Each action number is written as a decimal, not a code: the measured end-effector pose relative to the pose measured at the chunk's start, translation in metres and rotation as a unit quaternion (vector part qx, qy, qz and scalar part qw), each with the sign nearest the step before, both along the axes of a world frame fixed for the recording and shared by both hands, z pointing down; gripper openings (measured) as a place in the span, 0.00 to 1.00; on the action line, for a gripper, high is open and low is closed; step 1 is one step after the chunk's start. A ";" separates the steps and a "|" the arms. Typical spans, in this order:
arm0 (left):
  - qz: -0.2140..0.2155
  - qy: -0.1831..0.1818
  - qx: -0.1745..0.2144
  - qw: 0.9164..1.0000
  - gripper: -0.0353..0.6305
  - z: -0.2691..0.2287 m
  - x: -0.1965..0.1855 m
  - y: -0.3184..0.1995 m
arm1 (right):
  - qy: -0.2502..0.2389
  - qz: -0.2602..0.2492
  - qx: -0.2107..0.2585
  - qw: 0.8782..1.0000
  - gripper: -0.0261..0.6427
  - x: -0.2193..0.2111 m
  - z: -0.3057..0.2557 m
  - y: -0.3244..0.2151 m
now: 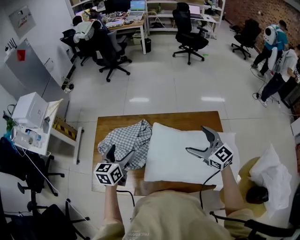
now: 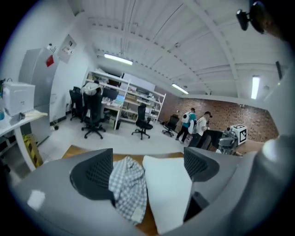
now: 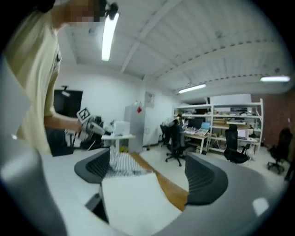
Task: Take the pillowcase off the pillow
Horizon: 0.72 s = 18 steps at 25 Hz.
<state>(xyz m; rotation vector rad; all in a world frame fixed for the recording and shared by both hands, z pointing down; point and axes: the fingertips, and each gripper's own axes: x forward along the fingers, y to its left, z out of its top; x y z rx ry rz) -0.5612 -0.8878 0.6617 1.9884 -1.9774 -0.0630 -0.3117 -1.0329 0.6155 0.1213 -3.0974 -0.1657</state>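
Tabletop (image 1: pixel 187 118) bears pillowcase (image 1: pixel 126 140) below left tool (image 1: pixel 119 153), pillow (image 1: pixel 173 157) below right tool (image 1: pixel 196 139).

Wooden table (image 1: pixel 112 124) at centre, on a pale tiled floor (image 1: pixel 173 89). Left: white printer (image 1: pixel 29 110) on a white side table (image 1: pixel 65 137); yellow-and-black striped object (image 1: pixel 61 125) just beside it. Far: black office chair (image 1: pixel 189 35), a second black chair (image 1: pixel 111 54) at a cluttered desk (image 1: pixel 129 24), black bin (image 1: pixel 147 45) beside the desk. Far right: two standing people (image 1: pixel 274 40) (image 1: pixel 281 75) near a brick wall (image 1: pixel 262 11). Near right: crumpled white bundle (image 1: pixel 274 176).
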 end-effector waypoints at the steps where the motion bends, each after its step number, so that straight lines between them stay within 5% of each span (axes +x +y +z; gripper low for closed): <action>1: 0.001 -0.022 0.023 0.999 0.79 -0.018 0.009 -0.011 | -0.053 0.024 -0.020 0.998 0.78 -0.002 -0.019 0.000; 5: -0.020 -0.109 0.092 0.990 0.79 -0.077 0.038 -0.039 | -0.159 0.144 0.006 0.977 0.78 -0.006 -0.070 0.005; 9: -0.067 -0.160 0.116 0.978 0.79 -0.103 0.050 -0.046 | -0.176 0.252 0.031 0.951 0.78 0.006 -0.091 0.005; 18: -0.094 -0.156 0.131 0.975 0.79 -0.119 0.060 -0.039 | -0.125 0.318 0.028 0.939 0.78 0.026 -0.099 0.003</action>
